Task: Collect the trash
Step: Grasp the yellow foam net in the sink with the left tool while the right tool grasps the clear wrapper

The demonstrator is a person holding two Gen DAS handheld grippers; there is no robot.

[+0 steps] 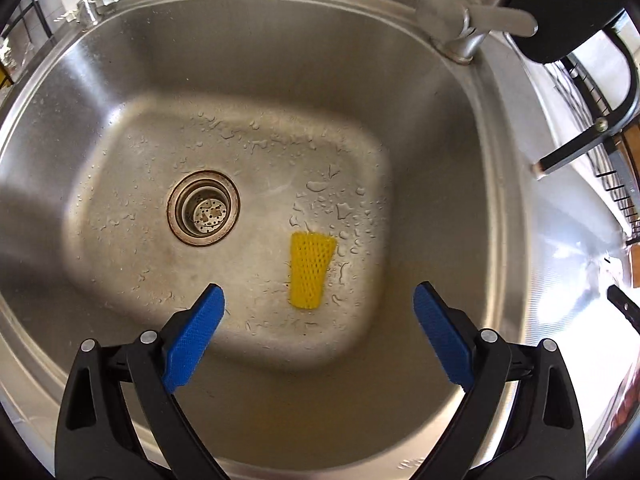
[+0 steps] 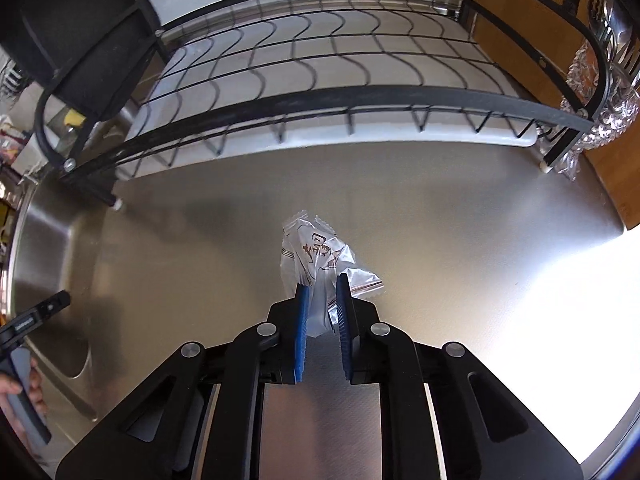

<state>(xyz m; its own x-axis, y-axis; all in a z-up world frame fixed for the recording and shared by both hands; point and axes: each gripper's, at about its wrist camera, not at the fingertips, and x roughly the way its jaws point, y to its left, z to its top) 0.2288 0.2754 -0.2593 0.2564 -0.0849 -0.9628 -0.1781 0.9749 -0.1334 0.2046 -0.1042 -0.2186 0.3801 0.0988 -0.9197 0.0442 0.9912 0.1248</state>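
Two tools work apart. Left tool point(image 1: 318, 300) hangs over the wet sink point(image 1: 280, 92), fingers spread wide, with a yellow foam net point(image 1: 310, 270) lying on the basin floor just beyond them, right of the drain point(image 1: 203, 208). Right tool point(image 2: 322, 300) pinches a clear wrapper point(image 2: 316, 256) above the steel surface point(image 2: 460, 240), near the dish rack point(image 2: 320, 100).

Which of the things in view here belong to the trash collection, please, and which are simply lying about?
Belongs to the job:
- yellow foam net on the sink floor
- clear plastic wrapper, pinched in the right gripper
- left gripper, open above the net

Just lying about:
- drain strainer
- faucet
- dish rack
- steel counter
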